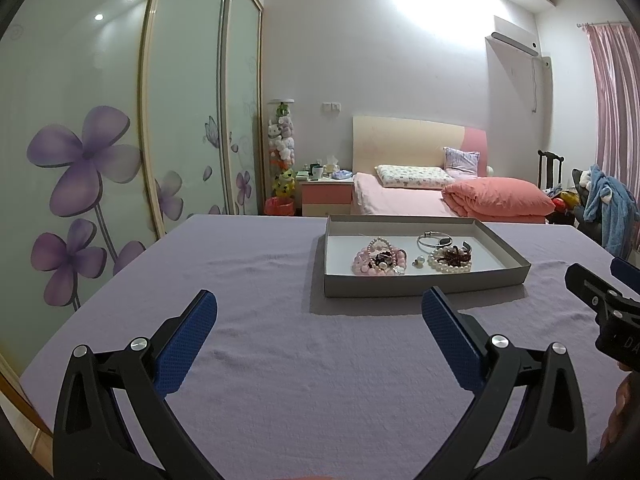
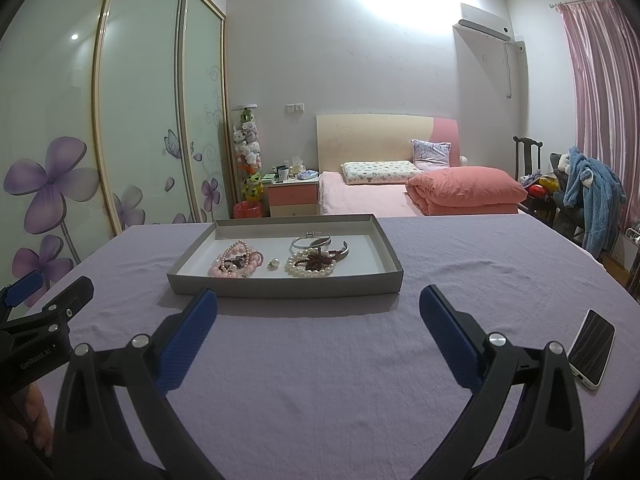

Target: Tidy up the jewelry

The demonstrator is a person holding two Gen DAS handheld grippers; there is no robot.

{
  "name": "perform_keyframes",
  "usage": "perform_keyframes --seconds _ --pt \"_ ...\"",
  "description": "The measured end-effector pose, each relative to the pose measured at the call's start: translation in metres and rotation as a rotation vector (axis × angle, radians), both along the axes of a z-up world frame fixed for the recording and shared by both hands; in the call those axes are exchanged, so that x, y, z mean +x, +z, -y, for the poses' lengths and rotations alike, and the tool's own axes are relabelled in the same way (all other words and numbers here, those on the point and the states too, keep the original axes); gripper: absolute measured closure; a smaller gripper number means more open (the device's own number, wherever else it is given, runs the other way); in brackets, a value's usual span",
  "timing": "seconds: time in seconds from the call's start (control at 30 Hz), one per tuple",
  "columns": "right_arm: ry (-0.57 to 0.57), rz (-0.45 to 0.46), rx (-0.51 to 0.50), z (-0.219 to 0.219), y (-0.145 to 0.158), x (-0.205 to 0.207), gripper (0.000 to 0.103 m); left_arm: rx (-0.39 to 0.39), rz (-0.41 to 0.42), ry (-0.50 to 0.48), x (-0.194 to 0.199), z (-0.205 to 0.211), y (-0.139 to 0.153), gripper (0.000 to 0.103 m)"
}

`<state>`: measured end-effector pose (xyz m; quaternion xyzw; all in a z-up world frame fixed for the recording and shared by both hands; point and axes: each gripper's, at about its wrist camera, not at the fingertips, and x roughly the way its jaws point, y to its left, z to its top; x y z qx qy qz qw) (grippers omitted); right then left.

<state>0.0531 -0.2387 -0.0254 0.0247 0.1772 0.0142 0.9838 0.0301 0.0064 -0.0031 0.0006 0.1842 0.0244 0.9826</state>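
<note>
Left hand-held gripper (image 1: pixel 319 308): it is held above the lilac-covered bench (image 1: pixel 260 360), short of the tray; its blue fingers (image 1: pixel 188 344) are set wide apart and nothing is held between them.
Tray (image 2: pixel 192 276): a shallow grey box is placed on the bench ahead of both grippers, and all the jewelry is kept inside it.
Pink bead bracelets (image 2: pixel 236 264): they are piled at the left part of the tray, with some dark beads mixed in.
Small pearl earring (image 2: pixel 273 264): it is laid between the two piles, apart from both.
White pearl strand (image 2: pixel 310 268): it is heaped right of the earring, with dark red beads on top.
Silver bangles (image 2: pixel 310 240): they are seen just behind the pearl strand.
Right hand-held gripper (image 2: pixel 318 308): it is held over the bench near the tray's front wall, fingers spread wide, empty.
Phone (image 2: pixel 592 354): it is laid face up at the right edge of the bench, well apart from the tray.
</note>
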Motion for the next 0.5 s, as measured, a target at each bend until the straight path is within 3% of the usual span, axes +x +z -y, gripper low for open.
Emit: perform_keyframes --seconds 0.5 --pt "0.0 -0.003 0.0 0.0 -0.001 -0.0012 0.004 0.0 -0.004 -0.006 0.0005 0.0018 0.0006 0.002"
